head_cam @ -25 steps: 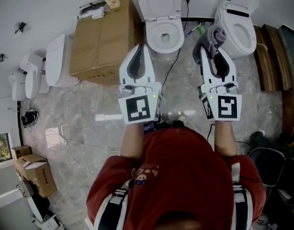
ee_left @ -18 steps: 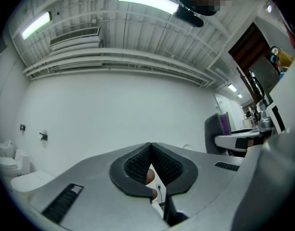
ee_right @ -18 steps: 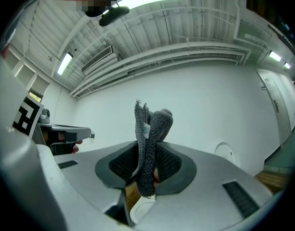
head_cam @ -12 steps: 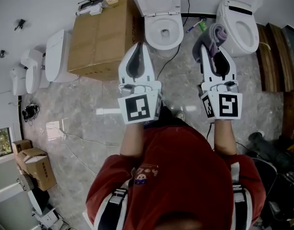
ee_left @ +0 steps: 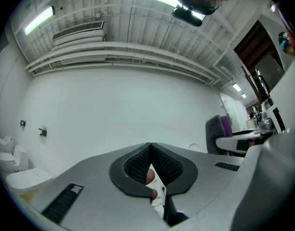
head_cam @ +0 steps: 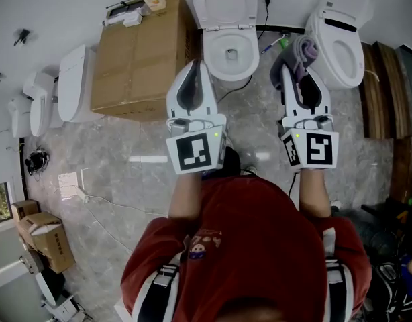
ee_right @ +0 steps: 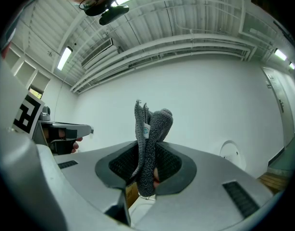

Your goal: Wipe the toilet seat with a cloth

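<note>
A white toilet [head_cam: 226, 35] with its lid raised stands at the top middle of the head view, its seat [head_cam: 207, 52] down around the bowl. My left gripper [head_cam: 196, 67] hovers in front of it, shut with nothing between the jaws; in the left gripper view the left gripper [ee_left: 150, 147] has its tips closed against each other. My right gripper [head_cam: 287, 69] is held level to the right, shut on a folded grey cloth [head_cam: 298, 51]. In the right gripper view the cloth [ee_right: 151, 126] sticks up out of the right gripper [ee_right: 146, 153].
A second white toilet [head_cam: 340, 35] stands at the top right, a third fixture [head_cam: 75, 86] at the left. A large cardboard box [head_cam: 142, 49] sits left of the middle toilet. A black cable [head_cam: 236, 92] runs over the marble floor. Wooden planks [head_cam: 384, 86] lie at right.
Both grippers and the head have moved together over the floor, so the toilets and the box have shifted a little in the picture. The cloth stays in the right gripper.
</note>
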Available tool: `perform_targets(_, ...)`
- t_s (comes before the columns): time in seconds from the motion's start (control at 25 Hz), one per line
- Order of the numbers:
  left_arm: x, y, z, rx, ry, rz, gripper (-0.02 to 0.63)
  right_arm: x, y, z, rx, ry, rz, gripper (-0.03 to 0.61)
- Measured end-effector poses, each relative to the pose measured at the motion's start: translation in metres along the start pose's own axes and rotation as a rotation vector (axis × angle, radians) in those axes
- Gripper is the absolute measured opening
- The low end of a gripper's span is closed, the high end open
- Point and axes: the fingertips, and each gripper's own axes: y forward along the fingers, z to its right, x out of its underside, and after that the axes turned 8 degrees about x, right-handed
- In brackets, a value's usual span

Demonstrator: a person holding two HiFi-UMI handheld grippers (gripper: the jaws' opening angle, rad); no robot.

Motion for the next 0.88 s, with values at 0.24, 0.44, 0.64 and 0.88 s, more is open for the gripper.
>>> perform_targets(0.24, 0.016, 0.051, -0.062, 0.005, -0.020, -0.007, 0.012, 0.010, 0.075, -0.021, 0.007, -0.021, -0.005, 0.095)
perform_targets(0.44, 0.023, 0.090, -0.105, 0.030, -0.042, -0.007, 0.012, 0.010, 0.128, -0.035, 0.029, -0.029, -0.012, 0.095)
perform_targets(0.64, 0.030, 0.120, -0.132, 0.047, -0.041, -0.009, 0.012, 0.014, 0.164, -0.043, 0.047, -0.052, -0.021, 0.095)
perform_targets(0.88, 0.047, 0.153, -0.152, 0.047, -0.012, -0.027, 0.012, 0.032, 0.202, -0.039, 0.048, -0.055, -0.045, 0.095)
